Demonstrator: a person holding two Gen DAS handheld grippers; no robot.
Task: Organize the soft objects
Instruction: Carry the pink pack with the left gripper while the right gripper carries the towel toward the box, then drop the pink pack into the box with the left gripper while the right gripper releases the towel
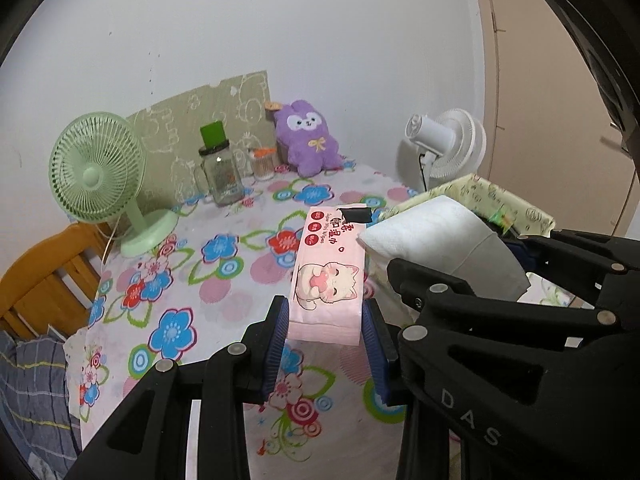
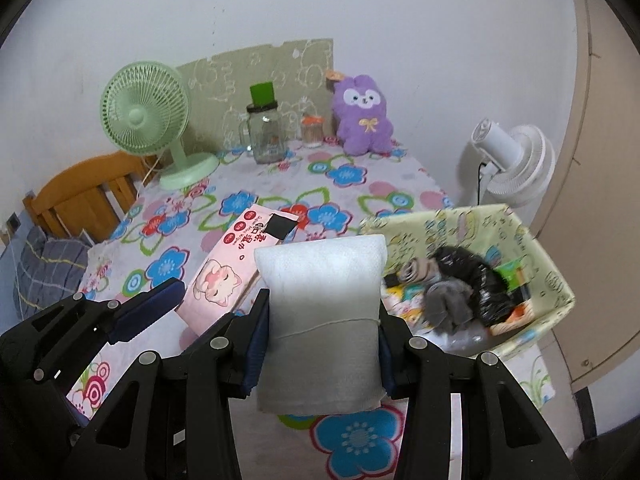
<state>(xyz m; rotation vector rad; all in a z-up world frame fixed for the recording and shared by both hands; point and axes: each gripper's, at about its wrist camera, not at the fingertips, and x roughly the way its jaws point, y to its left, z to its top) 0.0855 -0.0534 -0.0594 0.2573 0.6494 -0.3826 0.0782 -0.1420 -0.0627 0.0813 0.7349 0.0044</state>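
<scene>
You are holding two soft things up over the flowery table cloth (image 1: 208, 240), one in each gripper.

The biggest thing for this job is the pale yellow cloth-lined basket (image 2: 556, 276). It is sitting ahead of your right gripper (image 2: 320, 344) and off to its right side. Dark, crumpled soft things are already lying inside it. Its walls look floppy, so they are likely to bend if you bump them.

Next is the white squashy foam pack (image 2: 320, 300). Your right gripper is squeezing it, with one pad pressing on each side of its lower half. The top half is sticking out past the fingers. It looks very light and puffy. It is probably giving way under the pads, so a hold low and in the middle seems best.

Smaller is the flat pink pack of wet wipes with a cartoon cat on it (image 1: 328, 276). Your left gripper (image 1: 326, 344) is clamping its near end, one pad on each long edge. Most of the pack is reaching out in front of the fingers. Its wrapper looks smooth and maybe slippery, and it could be sagging at the far end. A grip nearer its middle would likely be steadier.
</scene>
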